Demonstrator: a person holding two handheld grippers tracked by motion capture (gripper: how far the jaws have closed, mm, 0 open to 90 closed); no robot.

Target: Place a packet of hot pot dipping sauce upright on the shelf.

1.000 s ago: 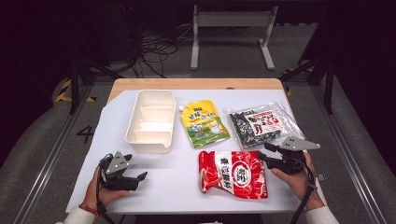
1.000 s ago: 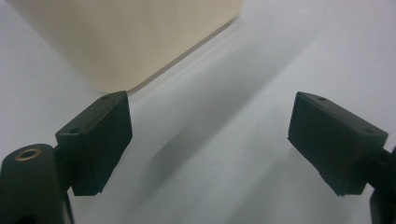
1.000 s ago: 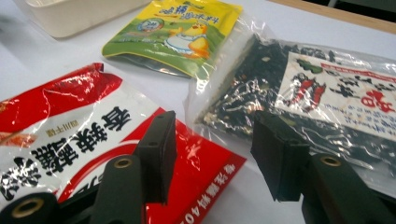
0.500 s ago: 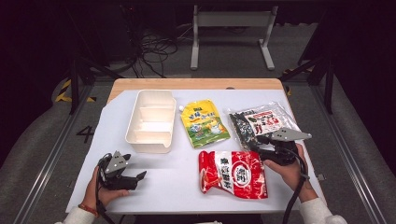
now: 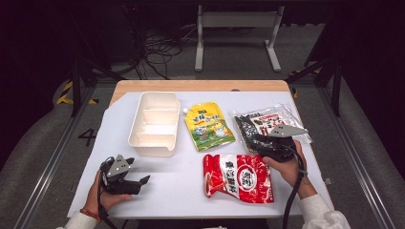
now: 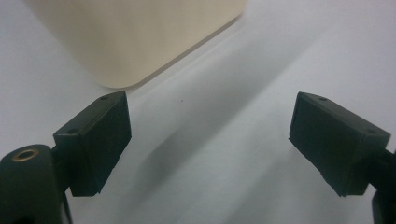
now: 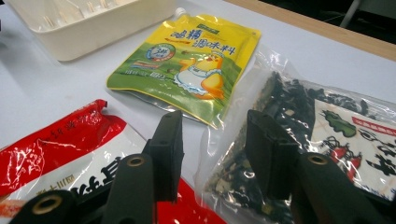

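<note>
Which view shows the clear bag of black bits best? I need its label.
The right gripper view: the clear bag sits close, by the right tool, label partly cut off. The high view shows the whole bag, small, label unreadable.

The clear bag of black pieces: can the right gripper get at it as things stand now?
Probably yes. The right gripper is open, just above the clear bag's near edge, one of its fingers over it. Nothing lies between them; the red bag sits beside.
</note>
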